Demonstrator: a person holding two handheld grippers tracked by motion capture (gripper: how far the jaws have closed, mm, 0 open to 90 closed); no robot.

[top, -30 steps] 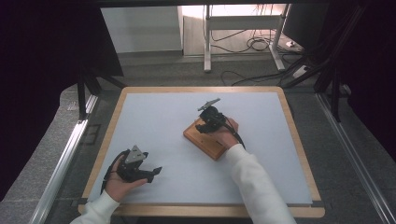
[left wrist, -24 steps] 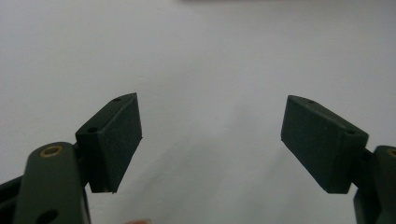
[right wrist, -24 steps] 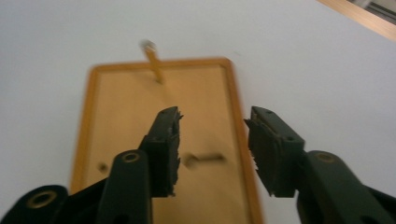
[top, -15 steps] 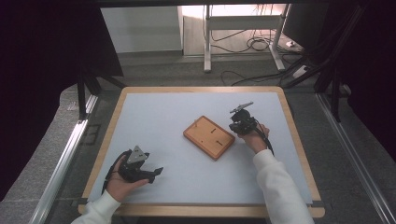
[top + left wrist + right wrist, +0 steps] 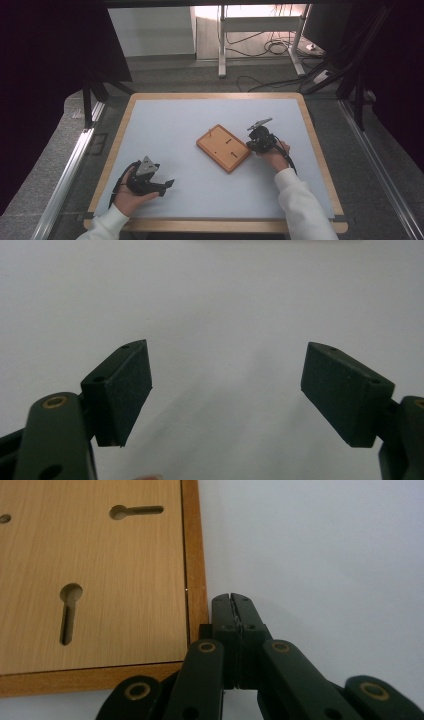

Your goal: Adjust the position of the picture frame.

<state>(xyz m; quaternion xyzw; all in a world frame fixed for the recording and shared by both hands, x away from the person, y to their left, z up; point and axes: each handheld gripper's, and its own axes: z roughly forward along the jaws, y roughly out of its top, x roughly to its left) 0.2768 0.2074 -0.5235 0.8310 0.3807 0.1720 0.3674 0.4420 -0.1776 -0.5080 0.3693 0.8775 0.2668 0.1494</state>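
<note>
- Currently, the flat rectangular wooden board with keyhole slots (image 5: 223, 148) is seen lying askew mid-table on the pale grey mat (image 5: 200, 115), held by nothing; any repositioning is judged unfinished.
- The right gripper (image 5: 234, 606) is pressed shut, empty, low against the board's edge.
- The left gripper (image 5: 225, 390) is rested spread open, well apart.

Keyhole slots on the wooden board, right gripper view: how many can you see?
3. One near the board's top edge, one lower down, and one cut off at the left border; others may lie outside the picture.
</note>
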